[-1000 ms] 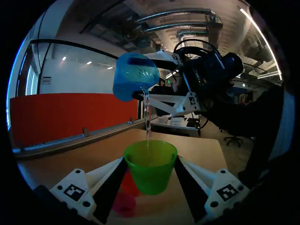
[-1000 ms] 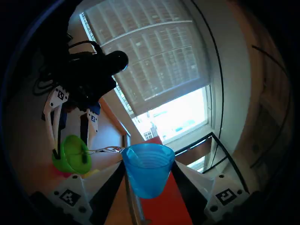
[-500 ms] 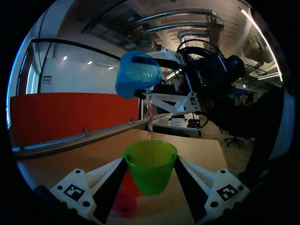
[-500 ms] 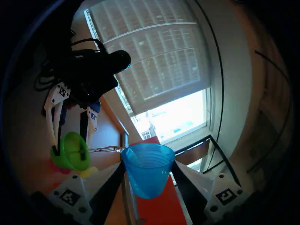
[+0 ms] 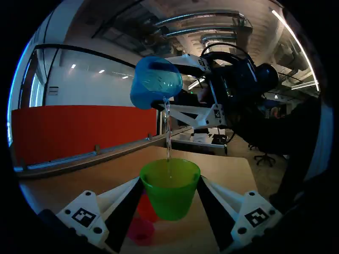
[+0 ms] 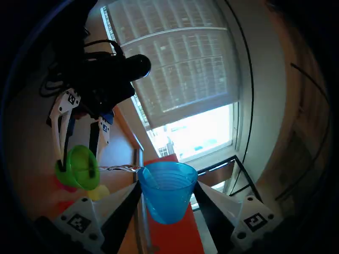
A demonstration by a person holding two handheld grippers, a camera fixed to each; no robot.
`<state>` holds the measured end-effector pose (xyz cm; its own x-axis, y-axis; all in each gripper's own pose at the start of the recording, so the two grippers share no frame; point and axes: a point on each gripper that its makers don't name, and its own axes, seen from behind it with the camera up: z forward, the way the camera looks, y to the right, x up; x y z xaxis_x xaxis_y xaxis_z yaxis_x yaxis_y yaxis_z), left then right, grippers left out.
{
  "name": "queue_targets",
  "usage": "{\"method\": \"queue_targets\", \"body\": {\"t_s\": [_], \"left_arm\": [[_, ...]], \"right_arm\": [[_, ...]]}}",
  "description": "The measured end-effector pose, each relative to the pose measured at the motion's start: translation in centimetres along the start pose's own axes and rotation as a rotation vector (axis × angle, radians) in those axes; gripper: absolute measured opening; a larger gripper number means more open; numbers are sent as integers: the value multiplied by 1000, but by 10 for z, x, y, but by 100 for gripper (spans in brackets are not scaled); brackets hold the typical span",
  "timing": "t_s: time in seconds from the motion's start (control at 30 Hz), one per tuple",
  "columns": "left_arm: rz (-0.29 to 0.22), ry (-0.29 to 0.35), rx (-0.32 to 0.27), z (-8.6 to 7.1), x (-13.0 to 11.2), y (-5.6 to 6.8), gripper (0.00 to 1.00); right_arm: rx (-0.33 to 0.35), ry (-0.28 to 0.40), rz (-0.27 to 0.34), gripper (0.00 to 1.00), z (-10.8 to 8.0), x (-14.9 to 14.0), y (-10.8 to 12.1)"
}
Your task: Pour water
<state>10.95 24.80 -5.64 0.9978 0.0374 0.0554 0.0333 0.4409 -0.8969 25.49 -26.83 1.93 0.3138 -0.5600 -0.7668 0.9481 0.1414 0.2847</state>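
Because the water must fall cleanly from one vessel into the other, the right tongs (image 6: pixel 166 186) pinch the blue translucent plastic cup (image 6: pixel 166 192) by its sides and hold it tipped well over, high above the green plastic cup (image 5: pixel 170 188). The left tongs (image 5: pixel 169 181) clamp that green cup between both fingers, upright with its mouth open to receive. Whether its base touches the light wooden desk (image 5: pixel 224 169) cannot be told. A thin stream of water (image 5: pixel 168 131) leaves the lowest point of the blue rim and drops straight into the green mouth. The gap between the rims keeps the cups well apart while the pour lands near the middle. A small red cup (image 5: pixel 146 207) and a pink cup (image 5: pixel 140 230) sit low beside the left finger, out of the stream's path. Compared with a second ago, the blue cup stands slightly farther right in the left gripper view and seems tilted a touch more, showing more of its inside. The stream remains unbroken and both grips are unchanged. In the right gripper view the green cup has drifted a little toward the left edge.
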Motion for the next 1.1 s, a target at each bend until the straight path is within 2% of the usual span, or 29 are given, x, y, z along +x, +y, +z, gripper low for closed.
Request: {"method": "queue_targets", "body": {"t_s": [1.1], "left_arm": [[-3,3,0,0,-2,1,85]], "right_arm": [[-16,-11,-120,89,2,8,10]]}}
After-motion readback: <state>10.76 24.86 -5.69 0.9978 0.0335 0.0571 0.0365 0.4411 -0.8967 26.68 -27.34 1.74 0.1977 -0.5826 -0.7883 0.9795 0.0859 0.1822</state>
